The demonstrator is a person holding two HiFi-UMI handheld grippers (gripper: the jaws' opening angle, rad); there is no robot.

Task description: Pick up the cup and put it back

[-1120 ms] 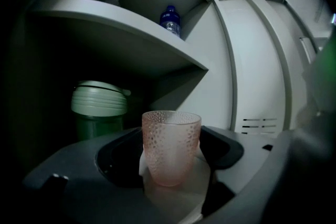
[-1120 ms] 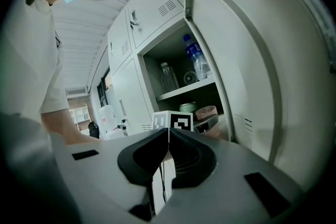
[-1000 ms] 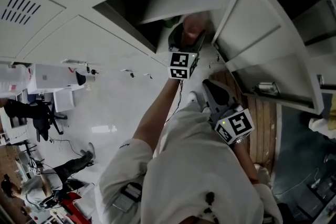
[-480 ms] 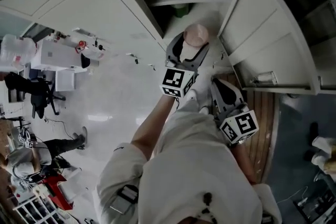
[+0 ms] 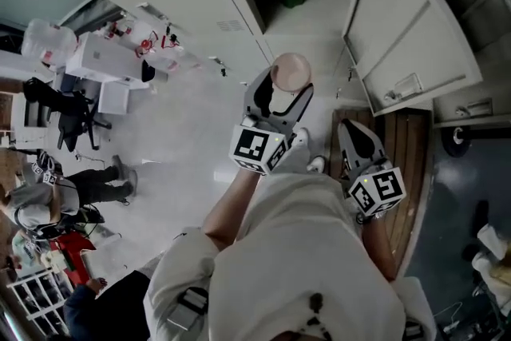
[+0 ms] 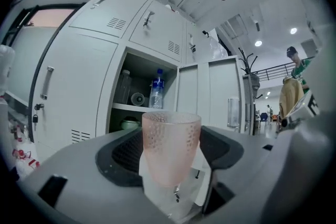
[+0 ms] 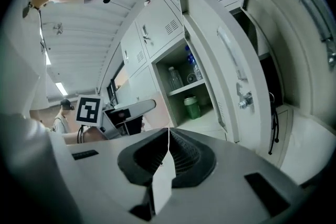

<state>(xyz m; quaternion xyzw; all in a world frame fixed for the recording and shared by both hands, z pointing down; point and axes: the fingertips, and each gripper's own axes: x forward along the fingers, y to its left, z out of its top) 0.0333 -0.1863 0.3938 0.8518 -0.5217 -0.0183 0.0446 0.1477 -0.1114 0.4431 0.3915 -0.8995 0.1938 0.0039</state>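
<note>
Left gripper view: pink cup [image 6: 170, 136] upright in left claw [image 6: 171, 157], clamped tight.

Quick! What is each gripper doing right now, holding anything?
Left gripper: closed on the pink cup.
Right gripper: closed, holding nothing.

left hand-held gripper [image 5: 281, 93]: clamped on cup [image 5: 290, 72] | right hand-held gripper [image 5: 351, 132]: jaws together (nothing between)

cup [image 6: 171, 147] pale pink, dimpled; locker [image 6: 79, 86] off-white (jar [image 7: 191, 107] inside green)
</note>
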